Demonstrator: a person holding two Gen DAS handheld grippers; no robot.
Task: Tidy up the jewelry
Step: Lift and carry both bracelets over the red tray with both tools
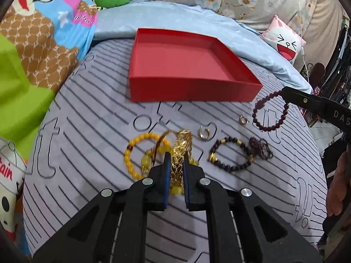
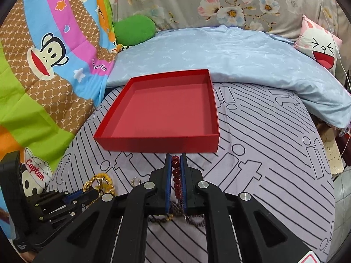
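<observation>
An open red box (image 1: 193, 87) (image 2: 158, 144) lies on the striped grey sheet, with nothing inside it. In the left wrist view my left gripper (image 1: 176, 156) is shut on a gold chain bracelet (image 1: 183, 140), which lies over a yellow bead bracelet (image 1: 131, 151). My right gripper (image 2: 176, 156) (image 1: 286, 92) is shut on a dark red bead bracelet (image 2: 176, 173) (image 1: 255, 115) that hangs near the box's front right corner. On the sheet lie two gold hoop earrings (image 1: 203, 133) (image 1: 243, 119), a dark bead bracelet with gold spacers (image 1: 232, 140) and a dark chain (image 1: 261, 148).
A pale blue quilt (image 2: 241, 52) is bunched behind the box. A cartoon blanket (image 2: 50, 65) rises on the left, with a green cushion (image 2: 133, 29) at the back. A pink face pillow (image 2: 318, 43) sits at the far right, where the bed drops off. A hand (image 1: 337, 175) shows at the right edge.
</observation>
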